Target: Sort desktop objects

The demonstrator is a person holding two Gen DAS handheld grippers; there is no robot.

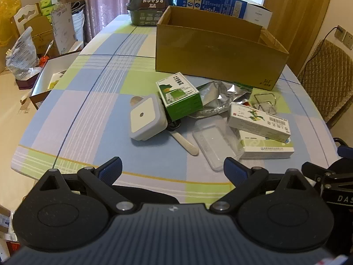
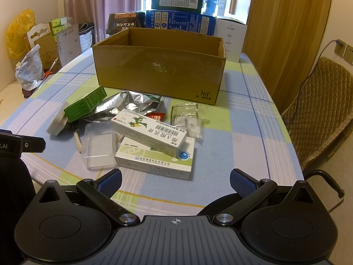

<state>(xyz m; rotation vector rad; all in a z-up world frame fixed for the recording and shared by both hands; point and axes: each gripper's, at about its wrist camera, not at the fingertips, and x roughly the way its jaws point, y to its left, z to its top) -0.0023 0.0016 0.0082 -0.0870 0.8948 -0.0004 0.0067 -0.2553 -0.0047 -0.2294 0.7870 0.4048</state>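
A checked tabletop carries an open cardboard box at twelve o'clock, presumably the sorting bin. The clutter of medicine cartons lies just before it; left tongs and right tongs hover released, holding nothing.

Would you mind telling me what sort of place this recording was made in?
Most likely a home dining room: a table under a checked cloth, a quilted chair beside it, curtains at the window, and household boxes piled around.

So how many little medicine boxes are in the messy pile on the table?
3. A green box leans on the grey square case at the left. A white box with a dragon lies across another white box in front. More may hide under the foil.
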